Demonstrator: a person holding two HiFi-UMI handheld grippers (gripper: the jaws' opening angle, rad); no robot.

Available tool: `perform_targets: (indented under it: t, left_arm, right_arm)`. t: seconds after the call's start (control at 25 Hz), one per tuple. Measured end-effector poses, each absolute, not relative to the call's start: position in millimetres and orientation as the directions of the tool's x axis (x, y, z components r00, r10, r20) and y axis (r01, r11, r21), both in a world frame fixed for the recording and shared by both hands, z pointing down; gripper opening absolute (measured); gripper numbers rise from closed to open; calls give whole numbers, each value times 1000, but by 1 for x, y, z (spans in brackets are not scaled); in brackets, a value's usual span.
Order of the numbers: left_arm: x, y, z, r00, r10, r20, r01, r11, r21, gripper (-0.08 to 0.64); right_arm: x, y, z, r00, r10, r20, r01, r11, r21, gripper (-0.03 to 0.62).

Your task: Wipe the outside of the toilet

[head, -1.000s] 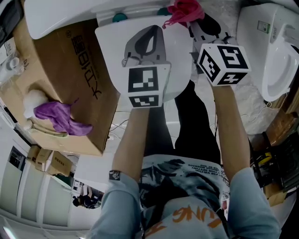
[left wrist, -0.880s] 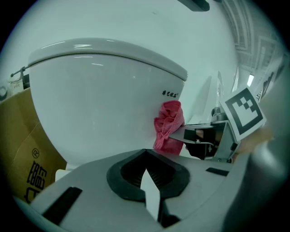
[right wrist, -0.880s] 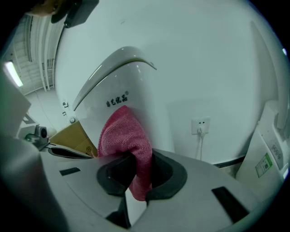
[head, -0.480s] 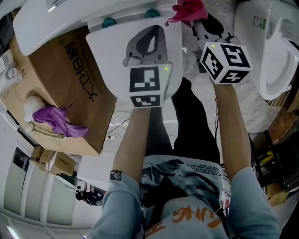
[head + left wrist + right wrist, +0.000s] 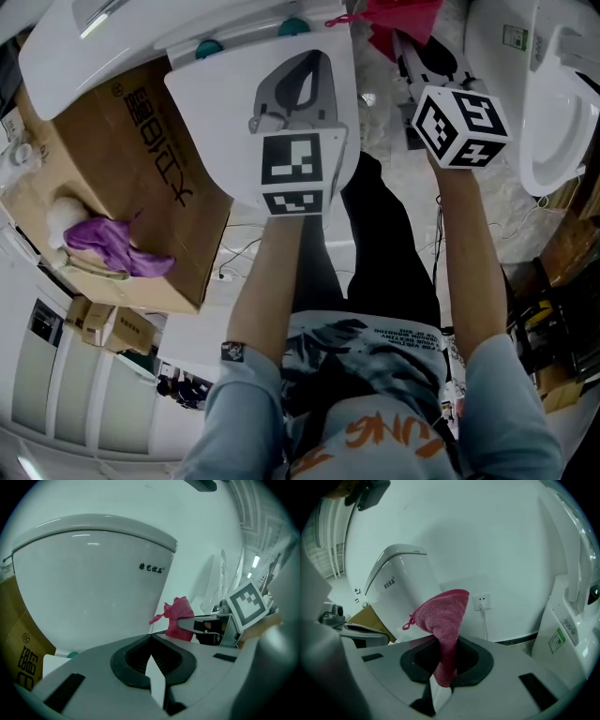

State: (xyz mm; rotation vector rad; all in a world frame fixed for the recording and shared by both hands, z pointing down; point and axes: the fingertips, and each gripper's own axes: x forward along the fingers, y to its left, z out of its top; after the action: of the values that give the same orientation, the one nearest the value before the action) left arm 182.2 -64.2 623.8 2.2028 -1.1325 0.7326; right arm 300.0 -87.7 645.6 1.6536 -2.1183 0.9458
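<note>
R grip (image 5: 443, 670) pinches cloth (image 5: 443, 616), clear of toilet (image 5: 401, 581) | L grip (image 5: 151, 654) closed, empty

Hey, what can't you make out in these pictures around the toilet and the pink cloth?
1. Pink cloth: in the head view, the top edge cuts it off.
2. Whether the cloth touches the toilet: no view shows contact or a gap.
3. The toilet's lower body: in the head view, its own top and the left hand-held gripper cover it.
4. Lettering on the toilet: in the left gripper view, too small to read.
</note>
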Motion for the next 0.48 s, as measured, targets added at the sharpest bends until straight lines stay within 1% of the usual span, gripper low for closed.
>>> perform_targets:
  t: [0.24,0.48]
  left_arm:
    - [168,-59,624,487,-546,682,-850,-478,224,20]
    - [131,-54,623,457,-563,688,-872,-436,222,20]
  right_arm:
    - [281,-74,649,-324,-724,609,-940,172,-295,71]
    - [245,-64,649,-365,-689,626,-931,252,-266,71]
